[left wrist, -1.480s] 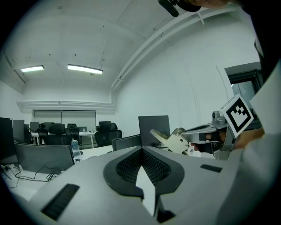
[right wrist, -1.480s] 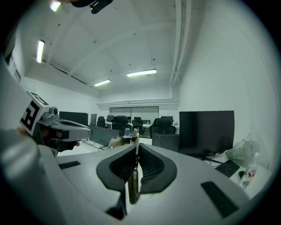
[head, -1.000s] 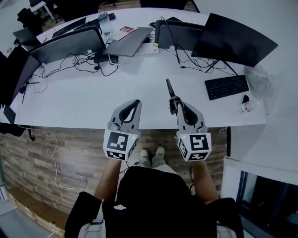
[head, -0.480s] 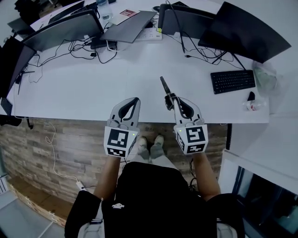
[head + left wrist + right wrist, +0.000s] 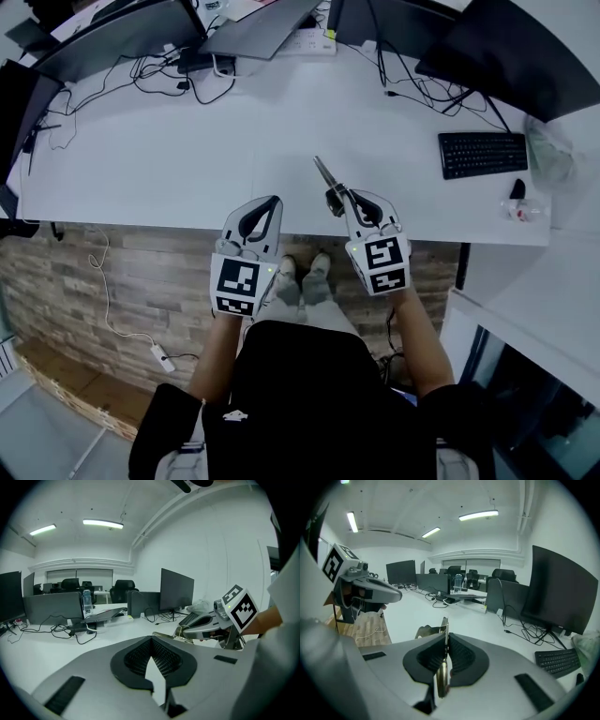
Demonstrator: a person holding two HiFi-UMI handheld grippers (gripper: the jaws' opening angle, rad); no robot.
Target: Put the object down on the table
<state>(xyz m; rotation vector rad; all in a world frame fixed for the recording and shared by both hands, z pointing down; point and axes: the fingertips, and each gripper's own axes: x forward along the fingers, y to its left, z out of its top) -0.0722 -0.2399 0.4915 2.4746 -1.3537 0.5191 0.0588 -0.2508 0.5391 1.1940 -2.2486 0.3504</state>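
The right gripper point(image 5: 340, 199) is clamped on a thin metal tool point(image 5: 323, 174). In the right gripper view its two dark pads are pressed against the flat sides of the tool, which stands on edge between them and pokes out past the tips. From above, the tool runs out of the jaws toward 11 o'clock, and its free end lies over the near strip of the white table point(image 5: 187, 159). In the left gripper view it looks held off the surface rather than resting on it. The left gripper point(image 5: 273, 202) sits at 9 o'clock of the right one, well apart from it, level with the table's near edge. Its jaws are pressed together at the tips with nothing between them, and only a small gap shows lower down between the pads. A black keyboard point(image 5: 482, 153) lies on the table at 2 o'clock of the right gripper, with a dark monitor point(image 5: 516, 52) behind it at 1 o'clock. At 12 o'clock, along the far edge, are a laptop point(image 5: 258, 28) and a tangle of black cables point(image 5: 178, 80). The person's shoes point(image 5: 300, 281) show on the floor between the two grippers, at 6 o'clock of the table edge.
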